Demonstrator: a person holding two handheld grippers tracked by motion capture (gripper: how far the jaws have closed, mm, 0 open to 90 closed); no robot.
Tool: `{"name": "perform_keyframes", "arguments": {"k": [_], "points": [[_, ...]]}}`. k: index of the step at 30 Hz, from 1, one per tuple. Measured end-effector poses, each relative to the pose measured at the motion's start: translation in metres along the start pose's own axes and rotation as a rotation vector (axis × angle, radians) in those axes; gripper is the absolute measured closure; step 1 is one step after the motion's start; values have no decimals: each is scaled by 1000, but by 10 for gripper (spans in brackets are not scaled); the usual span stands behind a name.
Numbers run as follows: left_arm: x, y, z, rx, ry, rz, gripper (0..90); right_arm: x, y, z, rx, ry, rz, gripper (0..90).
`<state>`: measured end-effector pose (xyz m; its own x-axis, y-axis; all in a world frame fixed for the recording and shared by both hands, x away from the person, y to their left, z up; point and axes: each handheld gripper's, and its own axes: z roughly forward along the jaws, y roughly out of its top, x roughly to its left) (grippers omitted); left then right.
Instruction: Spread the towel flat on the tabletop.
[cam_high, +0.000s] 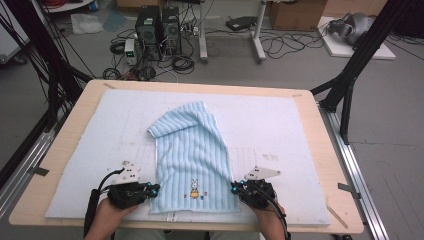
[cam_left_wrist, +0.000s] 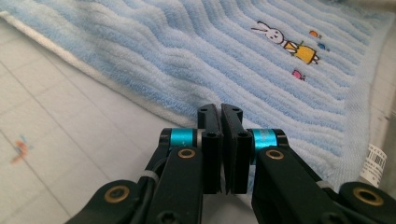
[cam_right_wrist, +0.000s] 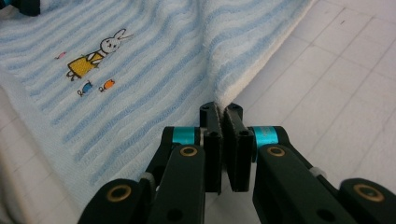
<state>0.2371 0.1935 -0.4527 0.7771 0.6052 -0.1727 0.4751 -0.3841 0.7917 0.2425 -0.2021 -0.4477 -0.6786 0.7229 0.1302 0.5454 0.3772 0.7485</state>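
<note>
- Where the left gripper (cam_high: 150, 190) rests at the near left edge of the towel (cam_high: 192, 160), its fingers (cam_left_wrist: 209, 122) are pressed together; in the left gripper view they sit right at the towel's hem, but I cannot tell whether any cloth is pinched between them.
- The towel — pale blue, ribbed, with a small rabbit motif (cam_high: 194, 189) near its front edge — lies on the white mat (cam_high: 280, 125) that covers the table (cam_high: 70, 130), near the person's side. Its near half is flat; its far end is bunched and turned over toward the left, so it is not spread out.
- At the near right edge, the right gripper (cam_high: 236, 189) has its fingers (cam_right_wrist: 211, 122) closed too, and in the right gripper view a fold of the towel's edge runs into the tips — it looks nipped, though the hold is slight.
- Judged from this, the work is at an early stage: both near edges are addressed, but smoothing or folding the crumpled far end is left to do.
</note>
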Motion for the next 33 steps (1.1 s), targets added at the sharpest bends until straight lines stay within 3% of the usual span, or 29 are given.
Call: {"name": "perform_keyframes", "arguments": {"k": [6,10,12,14,16,17,20,23,26,33], "points": [[-15,-13,-10,-12,-9,16,862,14,-10,-8,11,27,-21,868],[-23,-22,-18,-26,-23,0,859,19,-14,-13,10,41,-29,862],[-24,-21,-20,-51,-8,-8,832,20,-11,-14,11,39,-27,817],[-23,-16,-24,-107,49,-32,685,17,-6,-13,-16,20,-10,675],[-17,-9,-27,-175,113,-58,527,11,1,-11,-45,2,12,565],[-14,-6,-28,-203,132,-72,492,8,5,-9,-58,-11,19,517],[-1,5,-30,-292,164,-92,485,-1,16,-2,-96,-41,45,479],[12,19,-25,-291,160,-84,487,-12,27,7,-118,-81,68,536],[24,29,-20,-302,143,-118,483,-21,36,18,-101,-102,74,588],[50,43,3,-234,151,-155,464,-34,48,26,-76,-108,78,535]]}}
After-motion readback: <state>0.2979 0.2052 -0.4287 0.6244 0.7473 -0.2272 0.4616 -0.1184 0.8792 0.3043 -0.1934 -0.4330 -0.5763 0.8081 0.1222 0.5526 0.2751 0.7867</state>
